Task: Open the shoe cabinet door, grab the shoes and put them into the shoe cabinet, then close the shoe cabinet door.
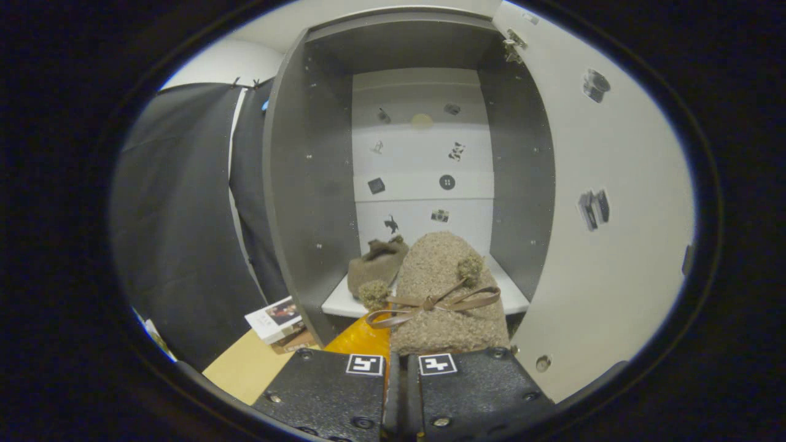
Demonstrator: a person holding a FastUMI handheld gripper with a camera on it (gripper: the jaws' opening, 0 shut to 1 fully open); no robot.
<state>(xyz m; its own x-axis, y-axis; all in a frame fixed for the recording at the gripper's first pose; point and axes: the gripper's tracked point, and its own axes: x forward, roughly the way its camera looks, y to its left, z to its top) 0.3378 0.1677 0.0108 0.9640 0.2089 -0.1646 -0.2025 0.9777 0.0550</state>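
My gripper is shut on the heel end of a fuzzy tan shoe with a brown ribbon bow and two pompoms; the shoe points forward from the fingers toward the cabinet. The shoe cabinet stands open just ahead, with grey side walls and a white shelf floor. A second matching shoe lies on that shelf at its left side, beyond the held shoe. The white cabinet door is swung open to the right of the fingers.
A small white box sits on a tan surface left of the cabinet's base. An orange patch shows under the held shoe. Black cloth hangs to the left. Small pictures dot the cabinet's back panel and door.
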